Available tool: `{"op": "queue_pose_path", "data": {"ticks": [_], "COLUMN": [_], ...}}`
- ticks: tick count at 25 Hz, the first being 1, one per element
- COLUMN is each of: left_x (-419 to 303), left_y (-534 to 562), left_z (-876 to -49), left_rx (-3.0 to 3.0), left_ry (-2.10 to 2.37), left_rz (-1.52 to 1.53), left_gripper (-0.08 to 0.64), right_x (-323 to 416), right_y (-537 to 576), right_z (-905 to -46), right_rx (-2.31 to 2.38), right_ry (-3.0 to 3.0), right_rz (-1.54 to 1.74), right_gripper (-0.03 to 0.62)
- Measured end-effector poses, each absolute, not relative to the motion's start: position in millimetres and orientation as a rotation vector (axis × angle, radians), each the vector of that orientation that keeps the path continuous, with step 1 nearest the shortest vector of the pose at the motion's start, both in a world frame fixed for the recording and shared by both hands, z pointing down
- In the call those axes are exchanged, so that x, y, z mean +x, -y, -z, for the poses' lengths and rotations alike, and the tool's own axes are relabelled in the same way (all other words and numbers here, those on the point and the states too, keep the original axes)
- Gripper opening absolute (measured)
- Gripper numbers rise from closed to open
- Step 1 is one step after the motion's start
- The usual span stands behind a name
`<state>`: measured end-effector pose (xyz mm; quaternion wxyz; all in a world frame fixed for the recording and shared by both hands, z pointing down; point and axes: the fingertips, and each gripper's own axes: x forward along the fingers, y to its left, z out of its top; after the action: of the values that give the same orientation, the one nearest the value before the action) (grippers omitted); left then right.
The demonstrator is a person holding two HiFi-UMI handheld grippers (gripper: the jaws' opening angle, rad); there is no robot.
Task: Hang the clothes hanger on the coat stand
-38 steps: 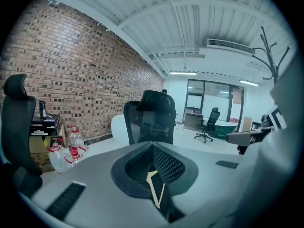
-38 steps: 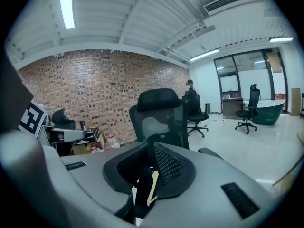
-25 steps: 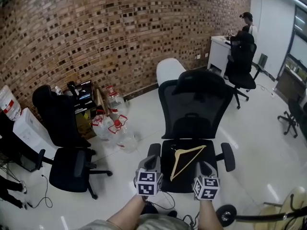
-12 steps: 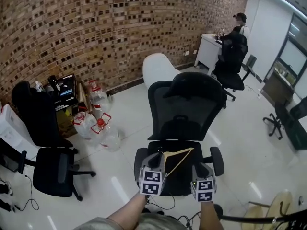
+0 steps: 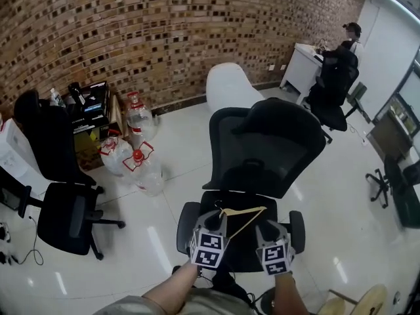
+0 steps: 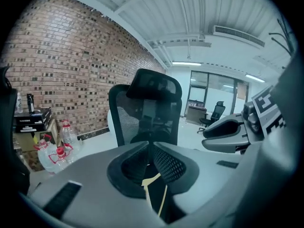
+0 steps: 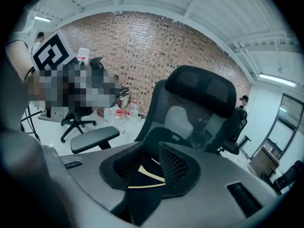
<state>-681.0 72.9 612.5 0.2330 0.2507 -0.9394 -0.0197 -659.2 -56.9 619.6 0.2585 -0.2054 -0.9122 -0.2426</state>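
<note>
Hanger (image 5: 246, 210) lies on the chair (image 5: 266, 149), just beyond the jaws. Left gripper (image 5: 214, 220) stands apart. Right gripper (image 5: 270, 228) has just been opening, with nothing between. Grasping and hanging remain.

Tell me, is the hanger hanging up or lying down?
Lying down: the wooden hanger rests flat on the black office chair's seat, hung on nothing.

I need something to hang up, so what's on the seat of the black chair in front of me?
A wooden clothes hanger lies on the chair seat. The left gripper and right gripper cover the seat's near edge, so anything there is unseen.
</note>
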Motion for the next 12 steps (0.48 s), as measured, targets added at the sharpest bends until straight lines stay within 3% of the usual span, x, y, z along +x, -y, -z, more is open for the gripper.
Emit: {"op": "queue_pose_path", "data": {"ticks": [12], "left_x": [-751.6], "left_y": [-22.6], "left_z": [-622.0], "left_rx": [0.451], "left_ry": [2.585], "left_rz": [0.137], "left_gripper": [0.03], "right_x": [-744.1], "right_y": [78.4], "right_z": [-677.3], "right_rx": [-1.026], "right_ry": [2.143], "right_rz": [0.981], "right_gripper": [0.107]}}
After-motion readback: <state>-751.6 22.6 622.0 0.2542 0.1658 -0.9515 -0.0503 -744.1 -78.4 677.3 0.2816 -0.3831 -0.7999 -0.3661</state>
